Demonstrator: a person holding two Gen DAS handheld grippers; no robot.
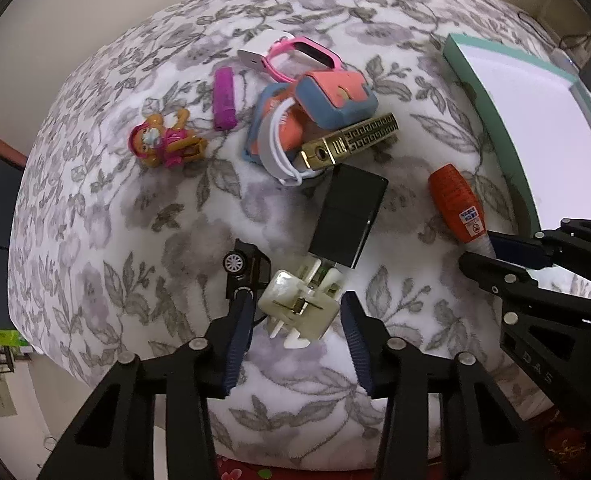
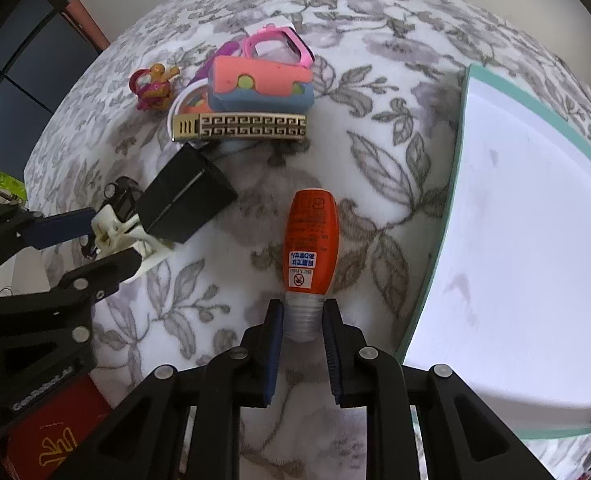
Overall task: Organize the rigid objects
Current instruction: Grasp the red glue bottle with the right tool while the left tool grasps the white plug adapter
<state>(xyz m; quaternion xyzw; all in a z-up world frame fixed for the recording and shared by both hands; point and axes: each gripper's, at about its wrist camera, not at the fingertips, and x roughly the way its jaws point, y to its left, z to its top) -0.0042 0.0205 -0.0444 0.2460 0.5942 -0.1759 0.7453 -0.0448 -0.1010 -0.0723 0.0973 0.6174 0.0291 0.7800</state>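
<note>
From the left wrist view, the left gripper (image 1: 295,312) points down at a floral cloth (image 1: 135,216) over a table. A cream hair clip (image 1: 297,310) lies between its blue pads (image 1: 242,322); the pads sit close on either side of it, the left one seeming to touch, the right one with a thin gap, so I cannot tell if it is truly clamped. A small black toy car (image 1: 244,267) rests just beside the left pad. Ahead of the clip lies a black box (image 1: 349,216), touching the clip's teeth. Farther off sits a heap: a gold patterned lighter (image 1: 349,142), a pink-and-blue toy purse (image 1: 337,96), a pink watch (image 1: 303,54) and a white coiled cable (image 1: 279,148). A purple lighter (image 1: 225,98) and a little monkey figure (image 1: 165,142) lie apart to the left. At the right, the right gripper (image 1: 481,246) grasps the neck of an orange bottle (image 1: 453,196), near a teal-rimmed white tray (image 1: 491,120).

From the right wrist view, the right gripper (image 2: 303,320) has its jaws clamped on the clear ribbed cap (image 2: 301,318) of the orange bottle (image 2: 311,236), which lies flat on the cloth (image 2: 375,160) with its base pointing away. The tray (image 2: 455,184) stands just to the right, nothing inside it. To the left, the left gripper (image 2: 111,240) straddles the cream clip (image 2: 113,228) beside the black box (image 2: 183,196).
</note>
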